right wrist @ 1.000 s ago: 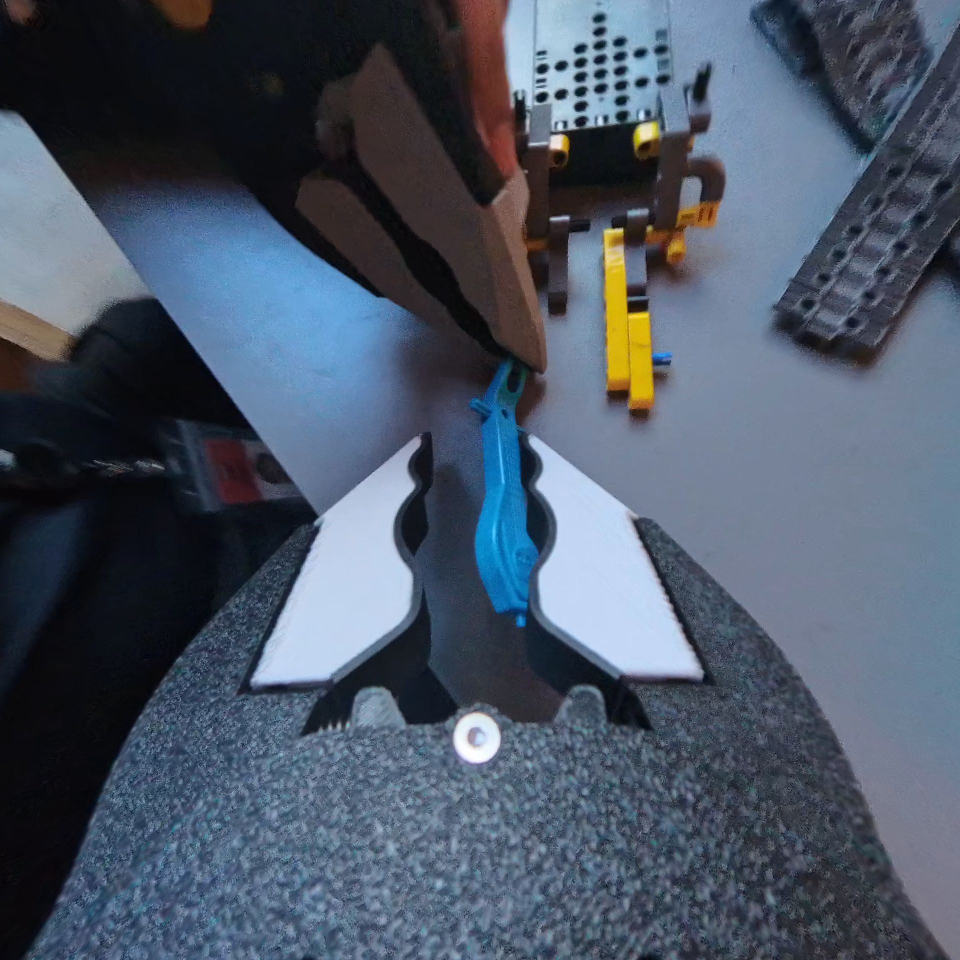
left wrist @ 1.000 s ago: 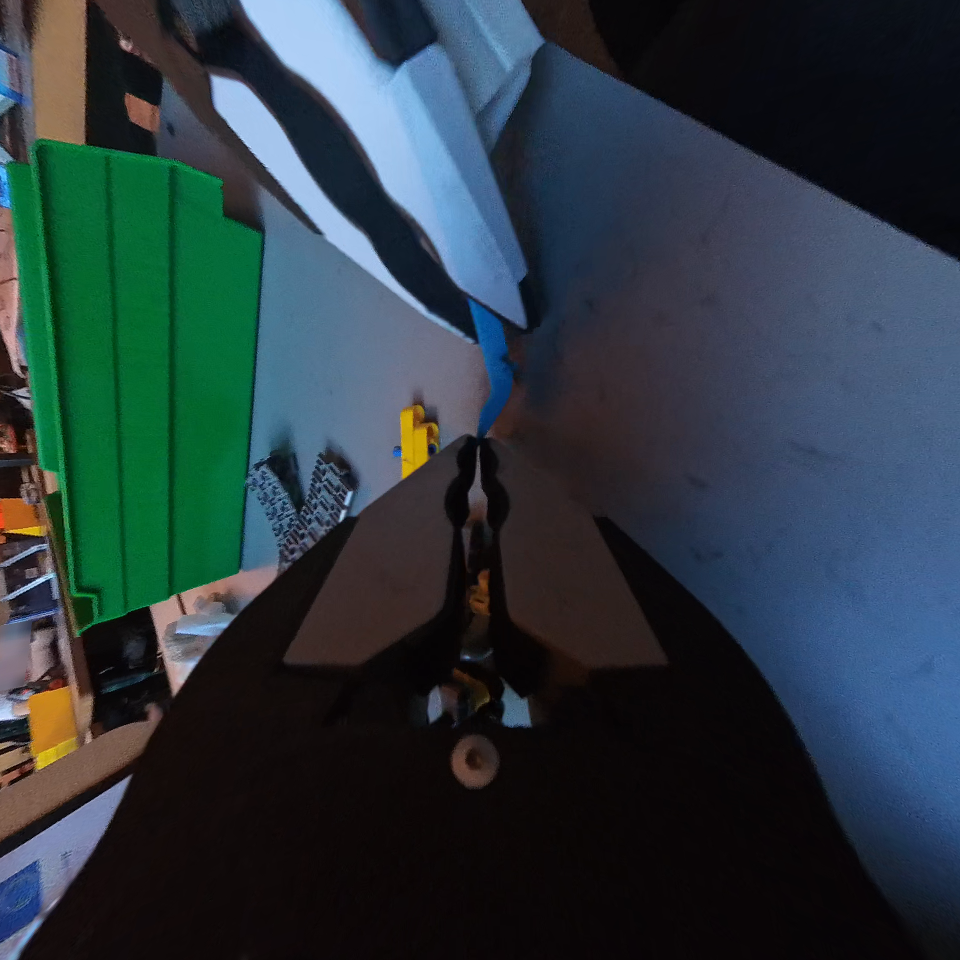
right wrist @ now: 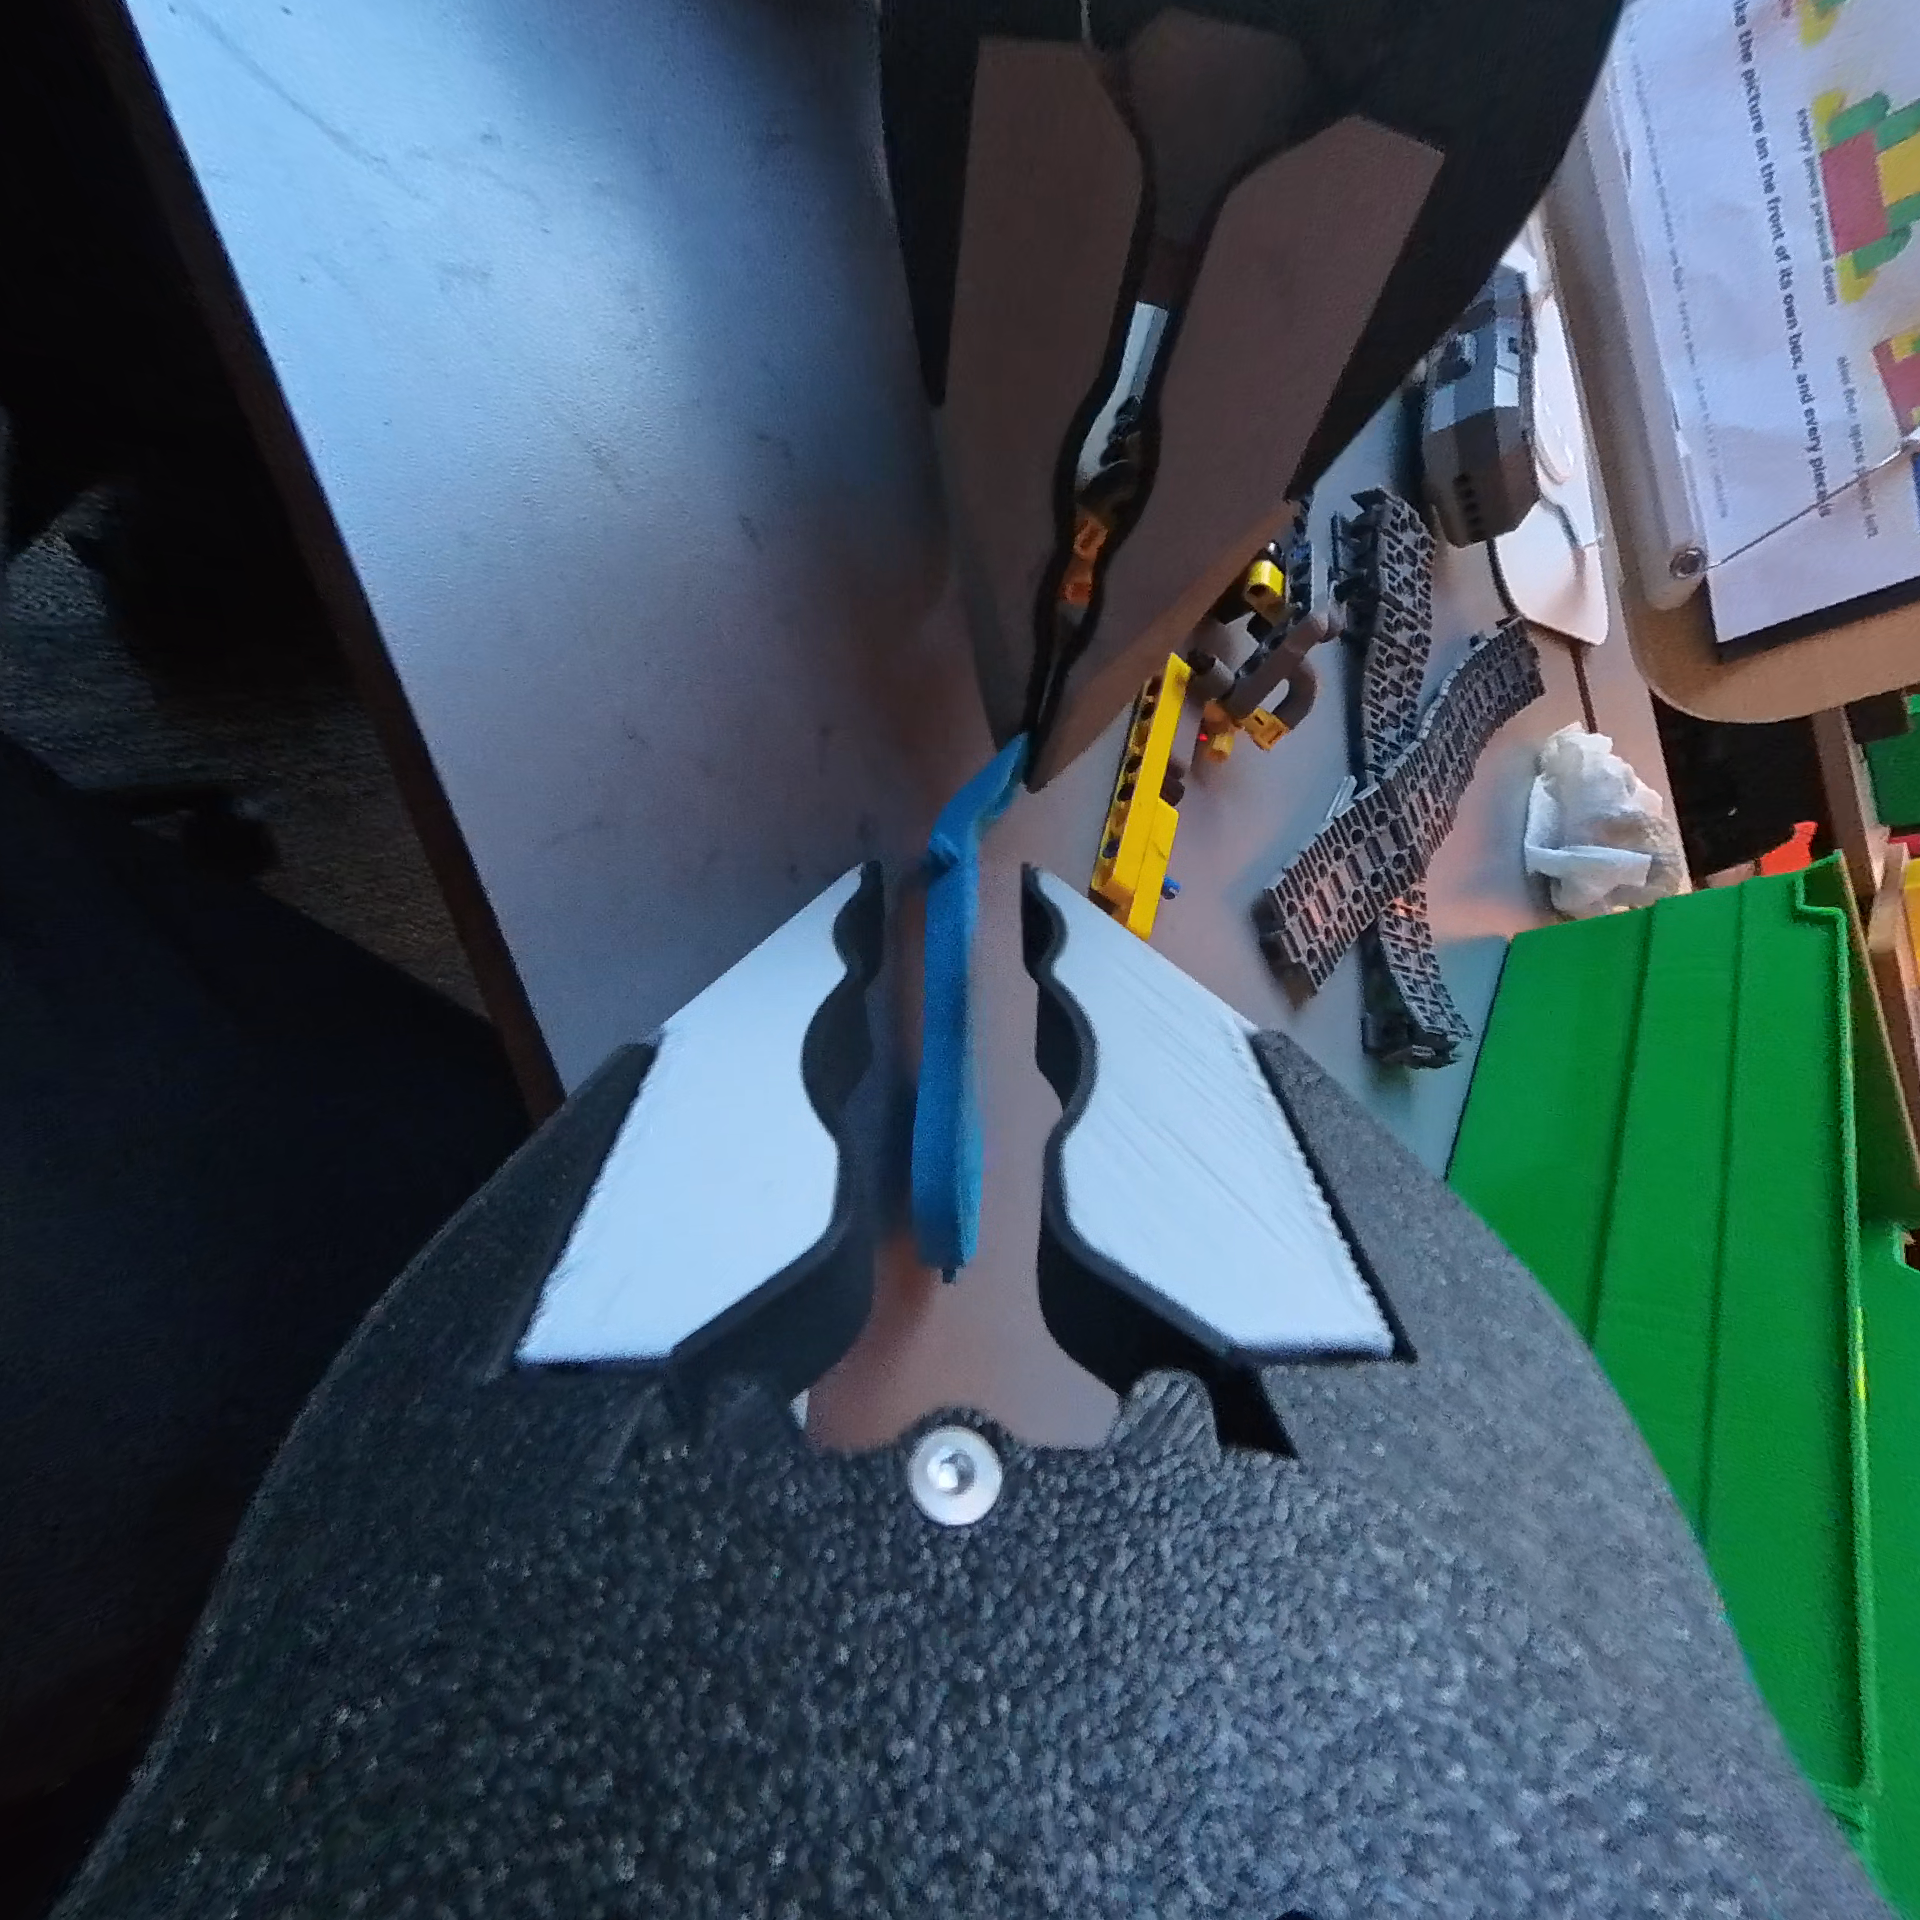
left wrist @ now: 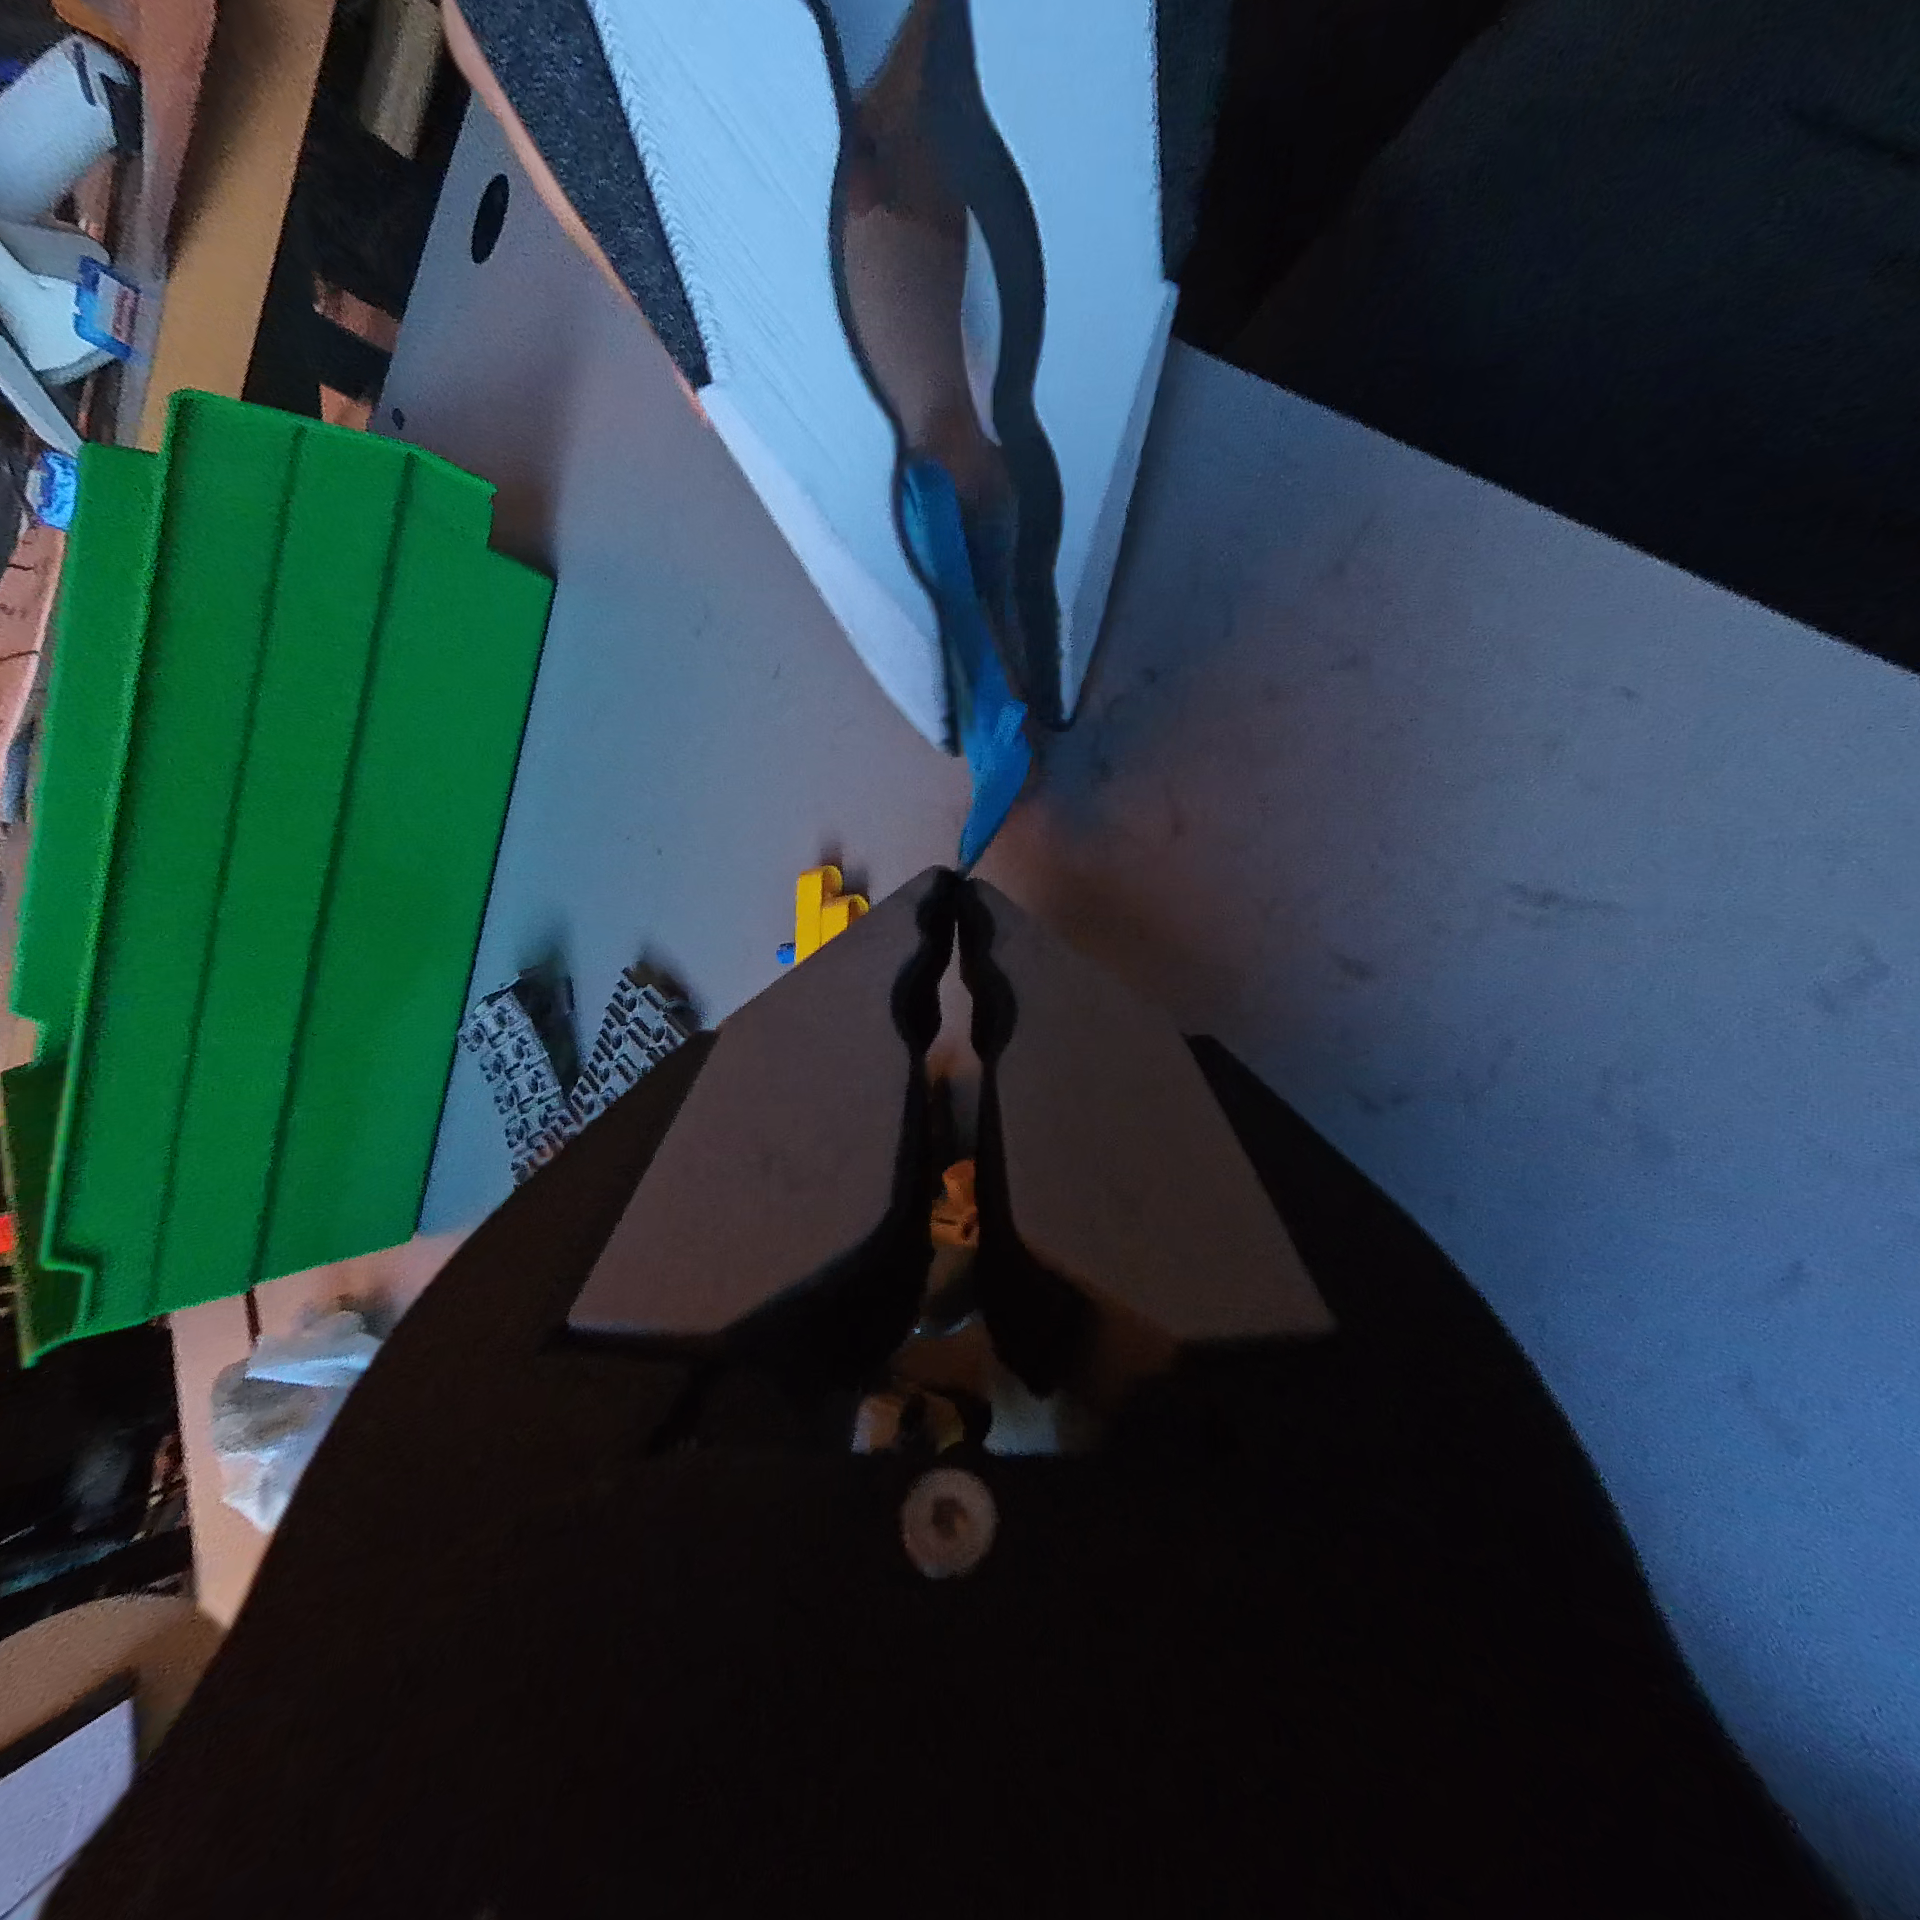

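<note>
Your left gripper (left wrist: 954,883) is clenched at the tips on one end of the blue piece (right wrist: 951,1049) — nothing else is gripped. The piece runs lengthwise between your right gripper (right wrist: 951,883) fingers, whose jaws stand released, apart from it on both sides, above the grey table (right wrist: 582,436). The yellow beam (right wrist: 1143,790) lies beside the dark track links (right wrist: 1392,821), near the green bin (right wrist: 1662,1195).

Printed lines on a white instruction sheet (right wrist: 1787,312) with coloured block pictures — top right, wording left out
</note>
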A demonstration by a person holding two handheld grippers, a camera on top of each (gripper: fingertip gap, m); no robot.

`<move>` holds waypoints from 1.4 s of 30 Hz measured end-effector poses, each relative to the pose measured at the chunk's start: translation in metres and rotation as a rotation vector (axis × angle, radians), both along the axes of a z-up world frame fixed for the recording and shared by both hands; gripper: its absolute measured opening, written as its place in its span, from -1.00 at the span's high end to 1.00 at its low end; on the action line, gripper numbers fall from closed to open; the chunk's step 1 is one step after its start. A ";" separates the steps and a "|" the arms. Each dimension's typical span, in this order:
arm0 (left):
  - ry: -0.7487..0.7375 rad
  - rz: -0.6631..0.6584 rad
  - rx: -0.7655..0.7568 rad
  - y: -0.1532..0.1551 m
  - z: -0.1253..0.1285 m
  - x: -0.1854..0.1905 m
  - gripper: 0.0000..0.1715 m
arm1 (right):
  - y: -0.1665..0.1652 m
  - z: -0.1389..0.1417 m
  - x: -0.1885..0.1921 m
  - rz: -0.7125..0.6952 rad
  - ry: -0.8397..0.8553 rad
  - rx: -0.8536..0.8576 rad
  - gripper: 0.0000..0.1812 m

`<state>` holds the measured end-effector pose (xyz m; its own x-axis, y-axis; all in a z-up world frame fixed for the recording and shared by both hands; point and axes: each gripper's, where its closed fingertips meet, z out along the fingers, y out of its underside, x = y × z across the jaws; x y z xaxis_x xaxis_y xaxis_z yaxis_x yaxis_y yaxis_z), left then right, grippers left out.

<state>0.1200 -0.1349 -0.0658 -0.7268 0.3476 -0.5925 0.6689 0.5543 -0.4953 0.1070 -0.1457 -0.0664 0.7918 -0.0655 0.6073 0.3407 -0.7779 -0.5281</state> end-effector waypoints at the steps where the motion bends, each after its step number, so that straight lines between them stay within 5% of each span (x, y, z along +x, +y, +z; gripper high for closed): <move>1: 0.013 0.000 0.001 0.000 -0.001 0.000 1.00 | -0.001 0.001 0.001 -0.002 -0.007 0.001 0.72; 6: 0.039 -0.008 0.003 0.000 -0.002 -0.002 1.00 | 0.001 0.000 -0.001 0.038 -0.049 -0.026 0.92; 18: 0.122 0.006 0.006 0.000 -0.007 -0.002 1.00 | 0.013 0.001 0.002 -0.003 0.042 0.100 0.91; 26: 0.195 0.066 0.031 0.001 -0.007 -0.002 1.00 | 0.012 0.006 0.004 -0.123 0.251 0.172 0.94; 29: 0.233 0.131 0.067 0.009 0.003 0.010 0.74 | 0.011 0.010 0.008 -0.210 0.318 0.208 0.94; 32: 0.245 0.267 0.129 0.021 0.006 0.043 0.56 | 0.009 0.009 0.011 -0.286 0.326 0.178 0.94; 36: 0.346 0.265 0.327 0.026 -0.008 0.050 0.44 | 0.003 0.008 0.018 -0.364 0.263 0.116 0.94; 42: 0.465 0.306 0.567 0.028 -0.015 0.050 0.47 | -0.009 0.001 0.023 -0.396 0.064 0.042 0.94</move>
<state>0.1704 -0.1067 -0.0807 -0.9681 0.2504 0.0029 0.2401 0.9313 -0.2738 0.1300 -0.1552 -0.0654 0.7364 -0.3969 0.5478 -0.0159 -0.8197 -0.5725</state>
